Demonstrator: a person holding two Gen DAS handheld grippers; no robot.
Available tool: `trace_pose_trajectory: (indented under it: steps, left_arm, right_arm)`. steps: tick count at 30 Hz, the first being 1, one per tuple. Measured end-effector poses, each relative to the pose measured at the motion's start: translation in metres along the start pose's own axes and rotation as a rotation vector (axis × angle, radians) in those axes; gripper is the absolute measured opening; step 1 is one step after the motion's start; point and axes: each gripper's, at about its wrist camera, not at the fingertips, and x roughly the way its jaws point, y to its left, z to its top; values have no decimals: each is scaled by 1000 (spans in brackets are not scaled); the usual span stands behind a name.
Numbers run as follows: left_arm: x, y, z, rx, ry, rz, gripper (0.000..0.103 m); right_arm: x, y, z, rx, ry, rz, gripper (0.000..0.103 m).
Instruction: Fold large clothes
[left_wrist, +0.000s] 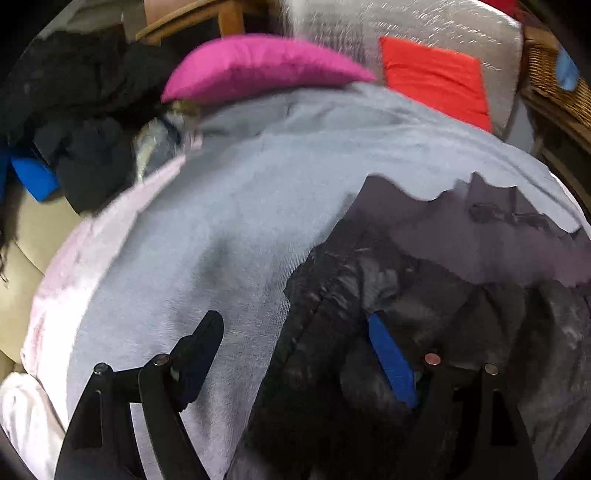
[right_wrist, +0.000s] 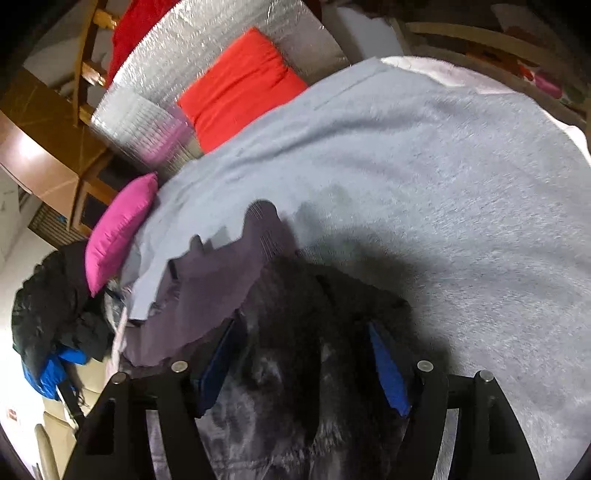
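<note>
A dark padded jacket with a grey-purple lining lies bunched on a light blue-grey blanket. My left gripper stands open, its jaws wide apart, with a black fold of the jacket lying between the fingers. In the right wrist view the same jacket and its purple lining fill the gap of my right gripper, which is also open around the dark cloth, above the blanket.
A pink cushion and a red cushion lie at the blanket's far edge against a silver padded back. A heap of dark and blue clothes sits at the left. A wicker basket stands at right.
</note>
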Motion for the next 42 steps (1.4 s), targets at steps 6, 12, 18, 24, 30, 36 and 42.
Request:
trace_pose_trajectory:
  steps: [6, 12, 18, 24, 30, 36, 42]
  left_arm:
    - [-67, -9, -31, 46, -152, -17, 82]
    - [-109, -33, -88, 85, -133, -80, 82]
    - [-110, -31, -118, 13, 2, -183, 82]
    - [-92, -3, -121, -196, 113, -307, 82]
    - [-68, 17, -107, -337, 139, -346, 82]
    - [-45, 29, -88, -471, 139, -404, 87]
    - [-44, 28, -84, -517, 104, -405, 67]
  right_arm:
    - [-64, 16, -29, -85, -138, 80, 74]
    - [-96, 39, -101, -92, -94, 247, 77]
    - [-92, 38, -182, 27, 21, 358, 77]
    - [-61, 9, -191, 199, 119, 329, 77]
    - [-44, -35, -176, 423, 58, 345, 77]
    - [-32, -50, -162, 542, -18, 397, 78]
    - [-34, -32, -147, 395, -79, 314, 72]
